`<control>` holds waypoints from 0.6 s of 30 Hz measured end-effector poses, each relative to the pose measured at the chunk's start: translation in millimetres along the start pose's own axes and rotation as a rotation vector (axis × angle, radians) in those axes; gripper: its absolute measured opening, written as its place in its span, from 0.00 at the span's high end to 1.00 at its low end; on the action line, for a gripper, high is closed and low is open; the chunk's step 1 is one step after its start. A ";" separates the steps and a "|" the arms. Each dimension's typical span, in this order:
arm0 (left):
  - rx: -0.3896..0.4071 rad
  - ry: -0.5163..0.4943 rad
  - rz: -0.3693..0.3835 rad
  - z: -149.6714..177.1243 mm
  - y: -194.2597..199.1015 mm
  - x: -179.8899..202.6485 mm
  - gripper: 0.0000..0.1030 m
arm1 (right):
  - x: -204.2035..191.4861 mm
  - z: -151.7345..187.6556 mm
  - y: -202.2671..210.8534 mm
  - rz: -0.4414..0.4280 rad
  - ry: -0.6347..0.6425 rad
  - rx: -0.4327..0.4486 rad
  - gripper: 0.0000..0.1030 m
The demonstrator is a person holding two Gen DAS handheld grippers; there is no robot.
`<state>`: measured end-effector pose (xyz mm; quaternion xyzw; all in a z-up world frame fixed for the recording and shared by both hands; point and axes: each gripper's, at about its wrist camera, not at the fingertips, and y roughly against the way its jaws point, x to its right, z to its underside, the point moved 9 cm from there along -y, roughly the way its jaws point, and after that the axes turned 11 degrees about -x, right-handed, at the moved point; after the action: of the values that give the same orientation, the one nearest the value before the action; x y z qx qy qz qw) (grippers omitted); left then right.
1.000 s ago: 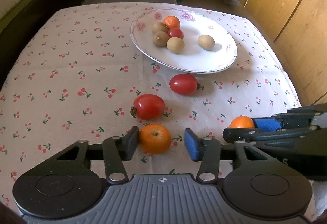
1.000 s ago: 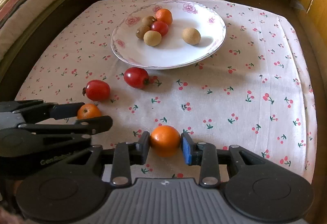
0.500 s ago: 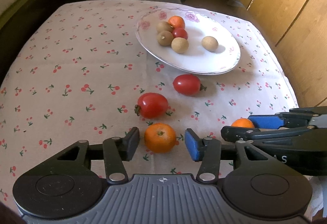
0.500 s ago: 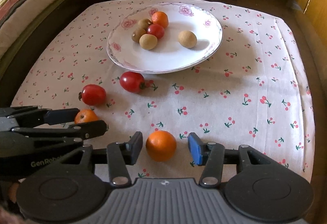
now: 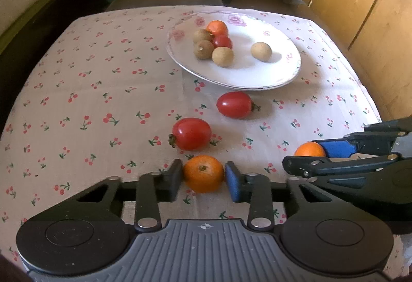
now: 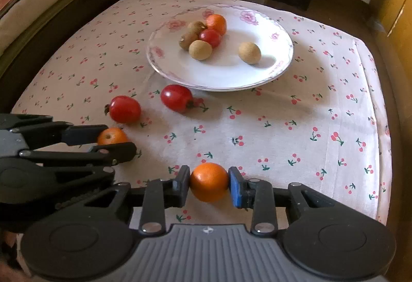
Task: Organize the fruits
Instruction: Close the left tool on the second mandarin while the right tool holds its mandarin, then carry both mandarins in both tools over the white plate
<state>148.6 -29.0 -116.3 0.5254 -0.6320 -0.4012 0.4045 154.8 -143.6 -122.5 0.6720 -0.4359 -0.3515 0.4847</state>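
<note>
Cherry-print tabletop (image 5: 103, 91), plate (image 5: 288, 76) beyond. Left gripper (image 5: 204, 176) fingers closing on left orange (image 5: 203, 173); right gripper (image 6: 209, 185) fingers closing on right orange (image 6: 209, 185). Both oranges on cloth. Advise: seat pads at widest girth, lift straight, clear tomatoes (image 5: 191, 133).

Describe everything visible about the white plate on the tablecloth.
The plate is round, shallow and glossy white, ceramic by its look, with pink flowers printed on its rim and a thin dark edge line. It sits flat on the cherry-print tablecloth, at the far middle of the table. It holds six pieces: a cluster of three brown fruits, a small orange and a red tomato, plus one brown fruit lying apart. No gripper touches it.
</note>
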 end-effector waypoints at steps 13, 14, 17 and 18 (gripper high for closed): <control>0.040 0.019 0.035 5.0 25.6 10.2 0.60 | -0.4 8.7 37.2 -0.017 -0.016 0.065 0.67; 0.041 0.023 0.032 5.5 27.9 10.4 0.60 | -0.1 9.8 40.2 -0.016 -0.016 0.070 0.67; 0.054 0.013 0.006 5.8 39.1 13.8 0.60 | 2.7 11.8 48.8 -0.014 -0.024 0.088 0.67; 0.059 0.011 0.000 5.5 42.5 15.3 0.60 | 3.7 11.5 51.9 -0.013 -0.027 0.095 0.67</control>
<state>127.3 -38.4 -77.3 0.5393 -0.6414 -0.3793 0.3923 133.2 -158.7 -76.2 0.6923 -0.4542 -0.3425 0.4441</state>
